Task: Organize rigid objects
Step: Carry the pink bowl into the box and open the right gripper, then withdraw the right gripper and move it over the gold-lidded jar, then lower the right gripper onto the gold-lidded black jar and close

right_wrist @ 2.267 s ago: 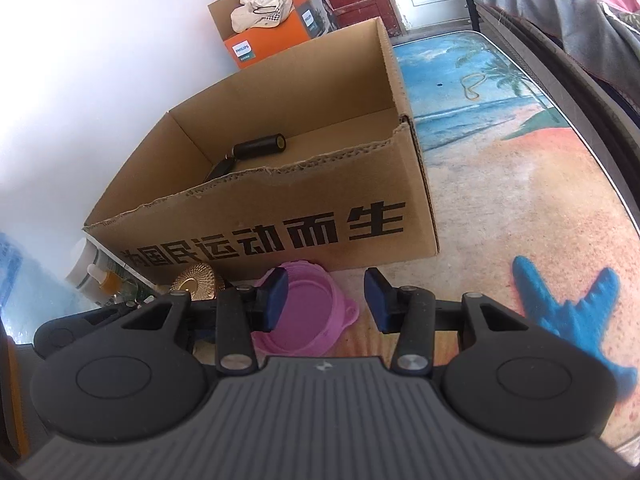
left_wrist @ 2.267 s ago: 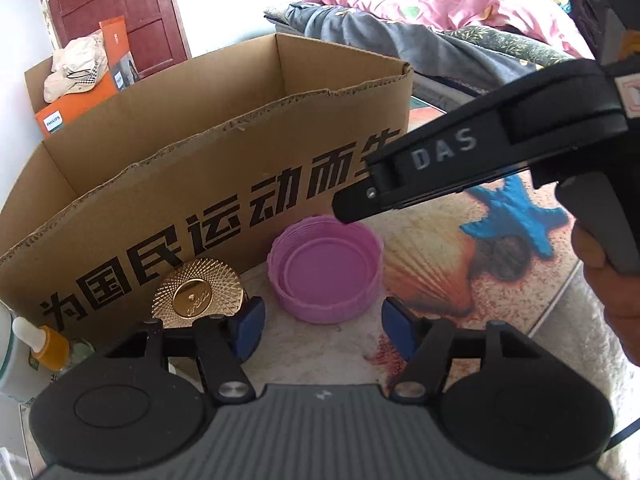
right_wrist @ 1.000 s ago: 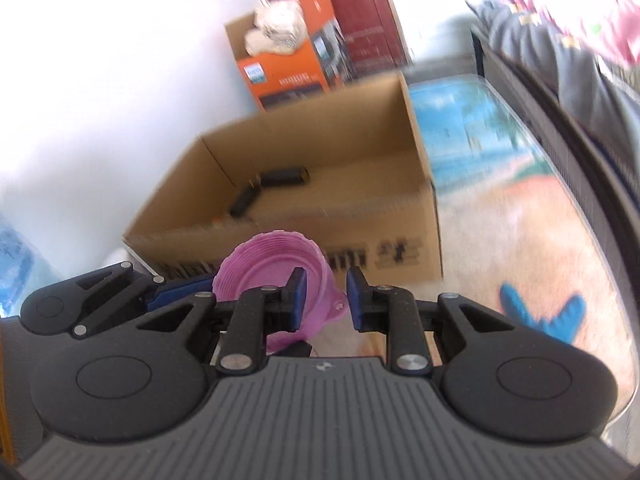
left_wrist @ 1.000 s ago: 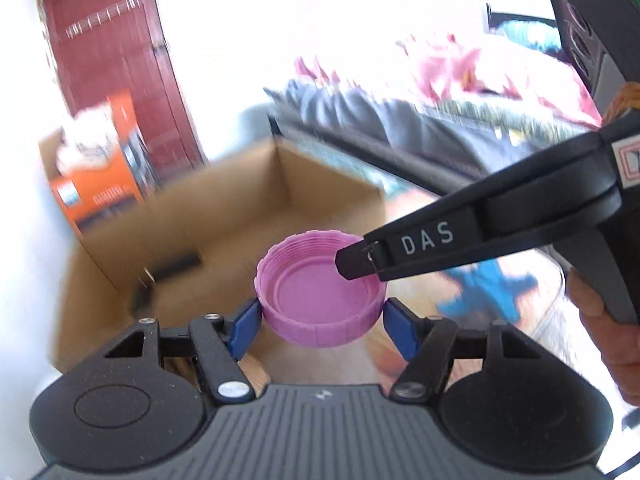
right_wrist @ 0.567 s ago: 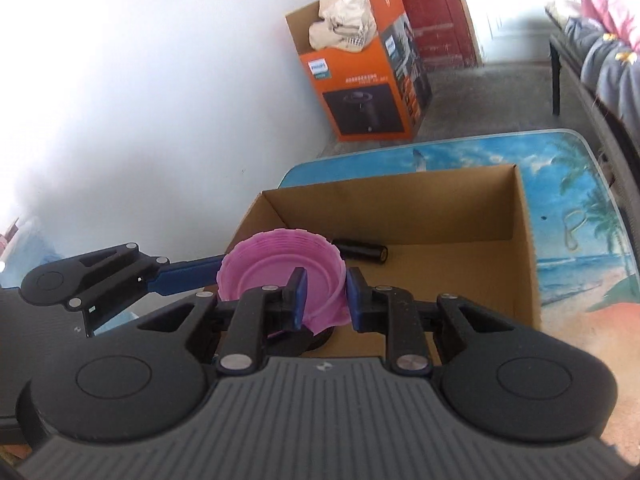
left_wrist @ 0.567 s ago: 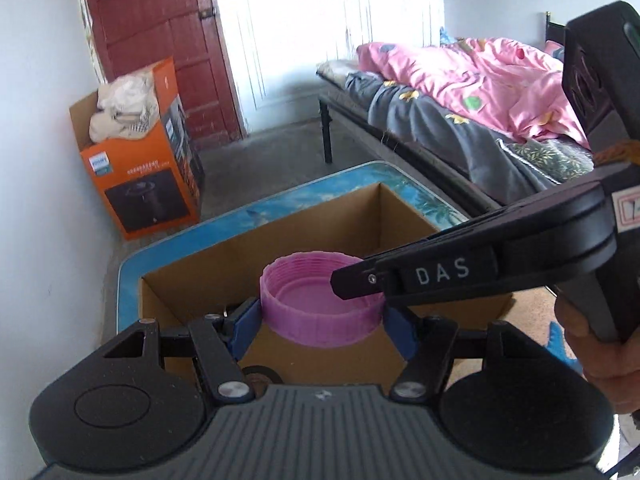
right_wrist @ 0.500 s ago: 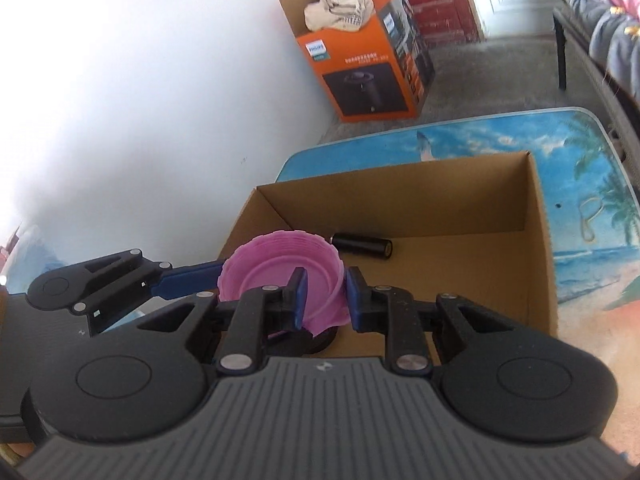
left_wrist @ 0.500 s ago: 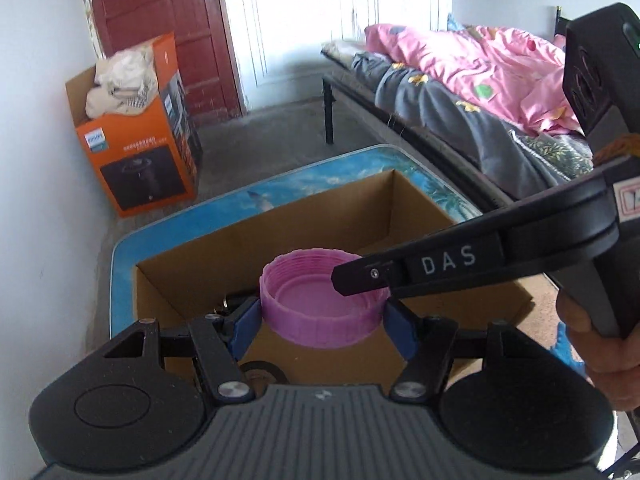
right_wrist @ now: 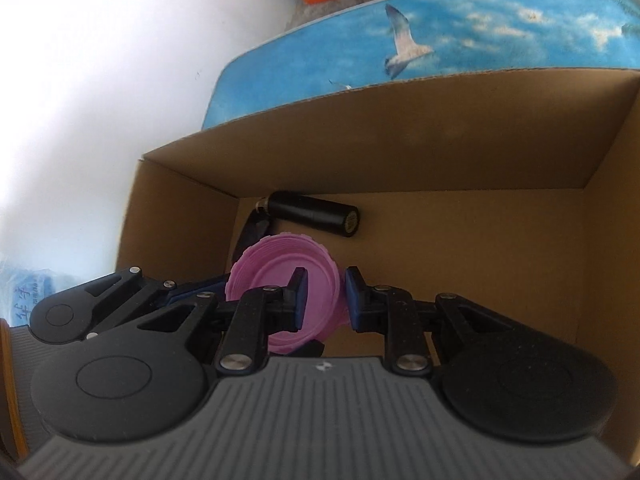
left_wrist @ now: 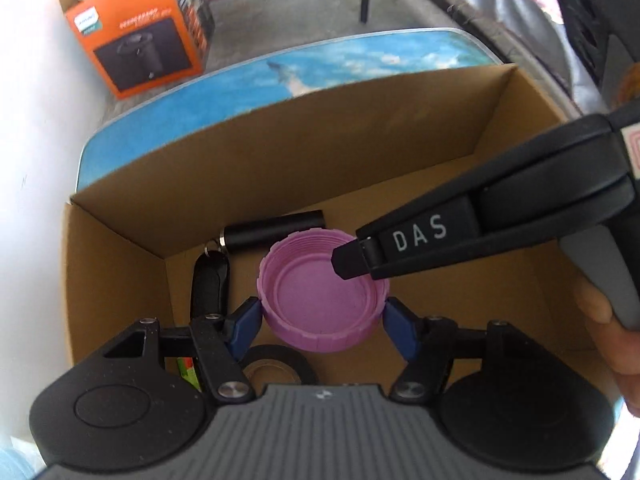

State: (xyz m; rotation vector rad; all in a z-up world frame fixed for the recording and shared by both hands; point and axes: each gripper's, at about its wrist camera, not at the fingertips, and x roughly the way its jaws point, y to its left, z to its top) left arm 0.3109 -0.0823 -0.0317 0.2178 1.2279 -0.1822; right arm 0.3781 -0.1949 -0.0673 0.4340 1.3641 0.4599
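Observation:
A pink ribbed plastic lid (left_wrist: 316, 292), hollow side up, hangs over the inside of the open cardboard box (left_wrist: 360, 152). My left gripper (left_wrist: 322, 316) is shut on it, one blue pad pressing each side. My right gripper (left_wrist: 346, 260) reaches in from the right and pinches the lid's far-right rim. In the right wrist view the lid (right_wrist: 272, 268) stands on edge between the pads of my right gripper (right_wrist: 324, 296), which is shut on its wall. My left gripper's blue finger (right_wrist: 188, 286) shows at the lid's left. Both grippers point steeply down into the box (right_wrist: 400, 140).
On the box floor lie a black cylinder (left_wrist: 276, 228), a black key fob (left_wrist: 210, 284), a black tape roll (left_wrist: 276, 364) and something green (left_wrist: 188, 368). The box stands on a table with a blue sea print (left_wrist: 320, 64). An orange carton (left_wrist: 140, 36) stands on the floor beyond. A hand (left_wrist: 616, 320) holds the right gripper.
Both grippers have carried the pink lid forward over the box and tipped downward. The views now look into the box instead of across the room. Both grips are unchanged.

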